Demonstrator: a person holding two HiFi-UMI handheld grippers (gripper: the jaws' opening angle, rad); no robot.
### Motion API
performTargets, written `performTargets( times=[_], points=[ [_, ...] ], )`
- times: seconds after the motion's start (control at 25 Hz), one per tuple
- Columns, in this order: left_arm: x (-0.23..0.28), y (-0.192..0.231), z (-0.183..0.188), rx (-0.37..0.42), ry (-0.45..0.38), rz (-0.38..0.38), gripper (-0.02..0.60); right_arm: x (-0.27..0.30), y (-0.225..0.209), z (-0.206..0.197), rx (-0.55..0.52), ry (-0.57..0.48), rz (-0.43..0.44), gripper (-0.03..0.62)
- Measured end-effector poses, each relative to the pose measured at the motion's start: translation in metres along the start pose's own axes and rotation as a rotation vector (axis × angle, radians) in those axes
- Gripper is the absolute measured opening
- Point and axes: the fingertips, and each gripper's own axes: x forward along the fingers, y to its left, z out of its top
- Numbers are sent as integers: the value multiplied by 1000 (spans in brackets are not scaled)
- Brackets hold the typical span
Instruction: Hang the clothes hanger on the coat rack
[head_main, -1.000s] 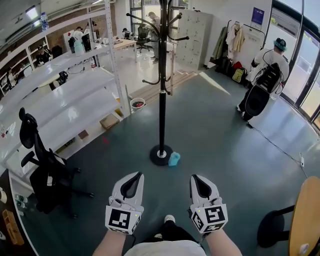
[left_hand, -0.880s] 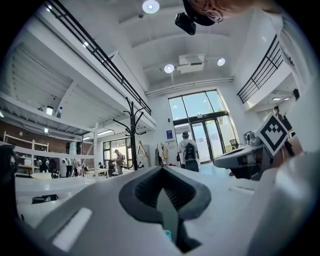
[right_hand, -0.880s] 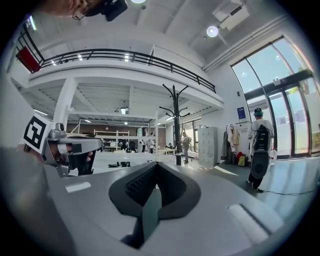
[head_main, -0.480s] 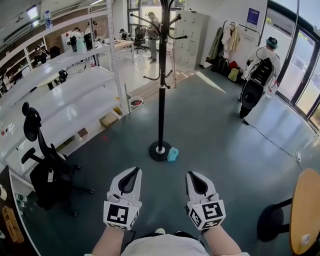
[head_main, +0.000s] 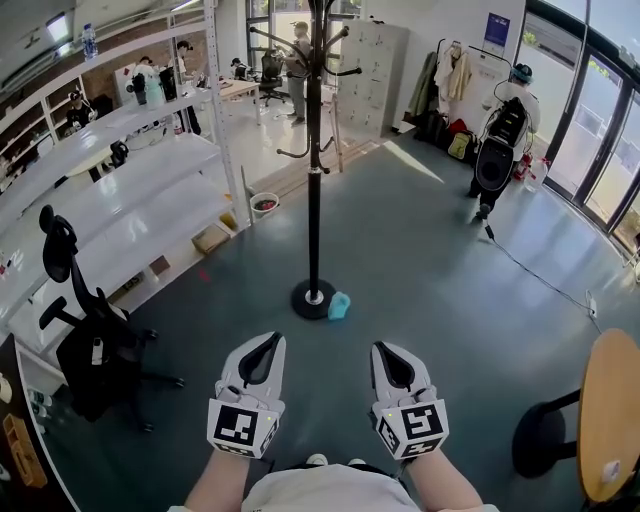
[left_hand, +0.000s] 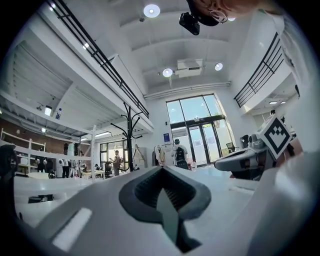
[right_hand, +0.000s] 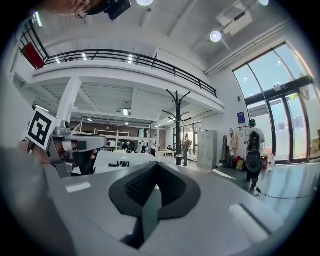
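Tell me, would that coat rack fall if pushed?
Probably, if pushed up high: the coat rack is a tall thin pole on a small round base. It looks like stiff metal, so it likely would tip whole, not bend.

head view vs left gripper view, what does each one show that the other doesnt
Only the head view: the rack's base, a blue thing beside it, a round tabletop. Only the left gripper view: ceiling lights and the head camera. Both: the coat rack, the person with a backpack, the left tool and right tool, both shut. No hanger in either.
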Motion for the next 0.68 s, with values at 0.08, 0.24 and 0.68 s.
performTargets(
  times=[0.08,0.24,0.68],
  points=[
    [-1,0,2,3,-4,6,0,-1,0,1,-4,-5,-1,26],
    [-3,0,1,12,11,12,0,0,0,3,-2,-10,2,26],
    [1,5,1,5,8,25,0,10,0,0,-5,-5,12,26]
  ],
)
